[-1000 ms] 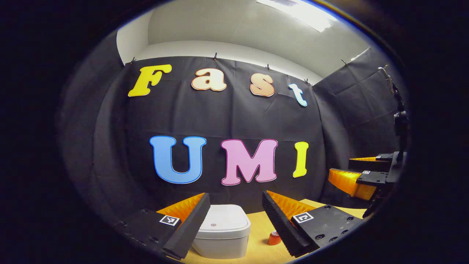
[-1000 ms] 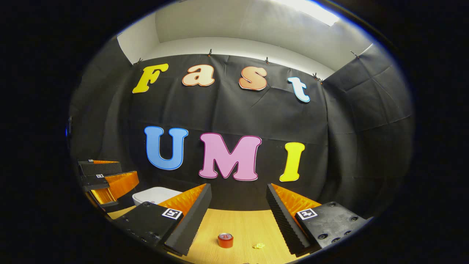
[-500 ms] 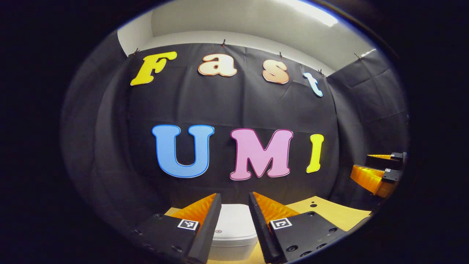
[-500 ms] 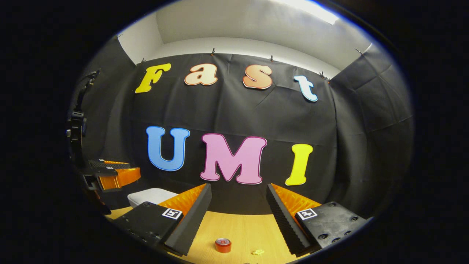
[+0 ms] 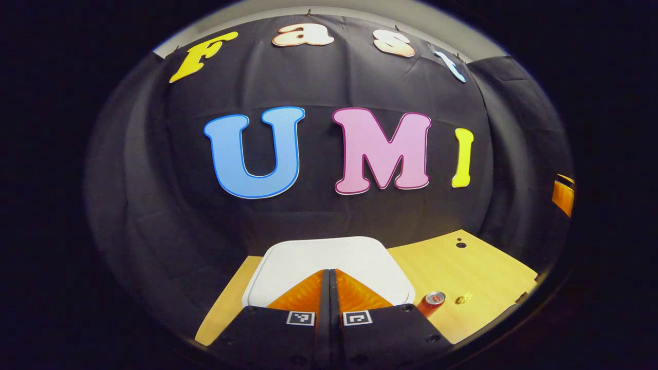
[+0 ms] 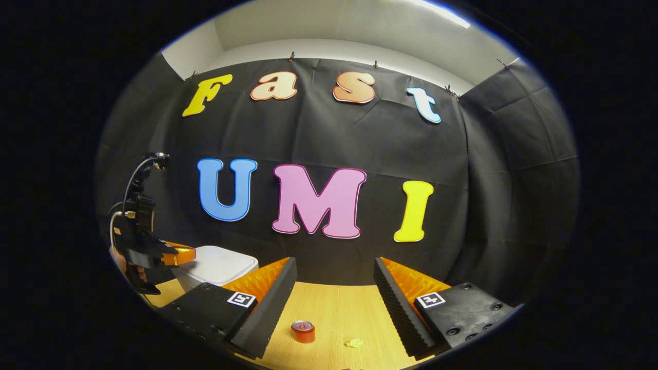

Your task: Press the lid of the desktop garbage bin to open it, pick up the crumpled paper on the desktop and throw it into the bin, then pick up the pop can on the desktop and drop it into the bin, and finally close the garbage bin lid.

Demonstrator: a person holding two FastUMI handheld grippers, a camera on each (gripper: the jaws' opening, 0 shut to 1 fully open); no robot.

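The left gripper [image 5: 329, 275] has its ridged jaws pressed together, tips over the near edge of the bin's [image 5: 329, 259] smooth white lid – a rounded square, lying flat. The small can [image 5: 431, 303] and the crumpled yellow paper [image 5: 463, 297] sit on the wood-grain table [image 5: 483, 267] to the right of those jaws. The right gripper [image 6: 334, 285] is spread wide – can and paper lie between its jaws, farther ahead.

Wooden desktop [image 6: 334, 313] carries white bin [image 6: 218, 264], pop can [image 6: 303, 331], crumpled paper [image 6: 353, 343].
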